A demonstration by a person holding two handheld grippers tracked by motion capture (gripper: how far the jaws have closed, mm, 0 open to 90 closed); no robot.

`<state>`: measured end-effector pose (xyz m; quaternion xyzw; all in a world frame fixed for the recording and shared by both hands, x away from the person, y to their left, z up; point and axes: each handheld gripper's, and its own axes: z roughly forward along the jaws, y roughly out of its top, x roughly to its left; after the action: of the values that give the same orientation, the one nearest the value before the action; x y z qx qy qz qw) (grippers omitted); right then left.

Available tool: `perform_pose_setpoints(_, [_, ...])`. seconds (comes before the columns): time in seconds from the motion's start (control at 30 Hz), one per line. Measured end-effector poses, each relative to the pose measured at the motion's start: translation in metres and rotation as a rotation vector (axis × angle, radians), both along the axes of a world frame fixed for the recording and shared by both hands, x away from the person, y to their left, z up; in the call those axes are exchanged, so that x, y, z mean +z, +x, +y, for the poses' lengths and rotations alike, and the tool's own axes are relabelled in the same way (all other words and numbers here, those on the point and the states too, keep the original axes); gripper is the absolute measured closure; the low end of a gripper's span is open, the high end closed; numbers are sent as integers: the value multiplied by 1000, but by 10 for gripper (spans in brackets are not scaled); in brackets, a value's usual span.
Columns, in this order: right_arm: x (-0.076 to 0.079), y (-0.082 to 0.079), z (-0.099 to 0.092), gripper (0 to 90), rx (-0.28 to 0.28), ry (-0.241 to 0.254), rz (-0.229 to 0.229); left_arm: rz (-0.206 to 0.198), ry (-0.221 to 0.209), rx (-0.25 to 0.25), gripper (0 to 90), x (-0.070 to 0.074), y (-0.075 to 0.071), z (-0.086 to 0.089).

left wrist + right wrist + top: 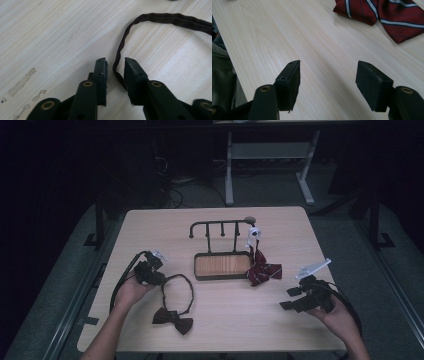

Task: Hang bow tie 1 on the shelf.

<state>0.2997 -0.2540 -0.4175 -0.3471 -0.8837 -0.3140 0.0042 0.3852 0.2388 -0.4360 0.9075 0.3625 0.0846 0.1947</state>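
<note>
Lying flat on the pale wooden table (pixel 280 225), near its front left part: dark brown bow tie (pixel 173 319), with its thin neck strap (pixel 186 281) looped away from the bow toward the table's middle.

Left gripper (pixel 159 279) held low at the far left end of that loop. Jaws narrowed around the strap (pixel 120 51), with the strap running between the two pads; a small gap visible on at least one side, so not yet clamped. Strap just touching or nearly touching the right-hand pad in the left gripper view; cannot tell which.

Right gripper (pixel 286 299) held over the front right part of the table, jaws spread wide, nothing between them, bare tabletop (pixel 294 35) beneath.

Standing at the table's middle: dark metal hook rack (pixel 220 227) on a wood-lined tray base (pixel 222 266). Draped against the right end of the base: red striped bow tie (pixel 262 270), its white strap reaching up to the rack's right end.
</note>
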Motion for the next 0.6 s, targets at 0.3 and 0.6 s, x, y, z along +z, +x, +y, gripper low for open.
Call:
perform_pose_setpoints(0.3, [4, -1, 1, 364, 4, 18, -13, 38, 14, -28, 863, -3, 3, 1])
perform_pose_setpoints(0.6, [4, 0, 2, 363, 3, 18, -12, 38, 0, -46, 900, 2, -1, 3])
